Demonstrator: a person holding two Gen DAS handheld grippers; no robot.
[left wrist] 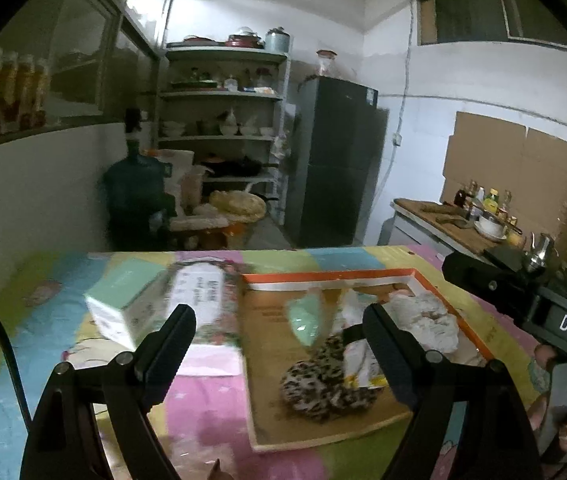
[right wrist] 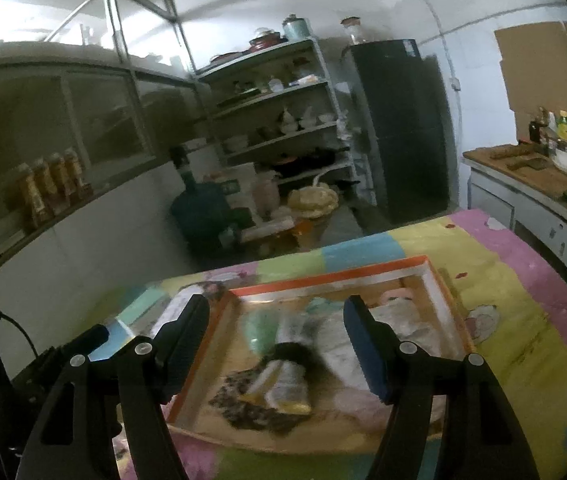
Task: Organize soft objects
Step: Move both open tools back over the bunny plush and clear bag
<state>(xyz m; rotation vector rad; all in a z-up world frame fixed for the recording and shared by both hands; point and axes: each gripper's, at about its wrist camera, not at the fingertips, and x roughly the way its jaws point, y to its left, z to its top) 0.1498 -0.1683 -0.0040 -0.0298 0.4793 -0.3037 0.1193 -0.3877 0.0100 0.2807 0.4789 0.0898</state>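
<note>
A tall dark refrigerator (left wrist: pixel 337 160) stands against the white wall. Left of it, a grey metal shelf rack (left wrist: pixel 223 120) holds crockery. Right of it, a wooden countertop (left wrist: pixel 443 216) carries bottles.

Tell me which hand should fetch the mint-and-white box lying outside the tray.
Left. The box lies just ahead of the left gripper, whose jaws are open and empty. The right gripper faces the tray, with the box off to its left.

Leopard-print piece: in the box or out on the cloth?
In. The leopard-print piece lies on the cardboard floor of the orange-rimmed box, near its front edge, partly under a white and yellow packet.
</note>
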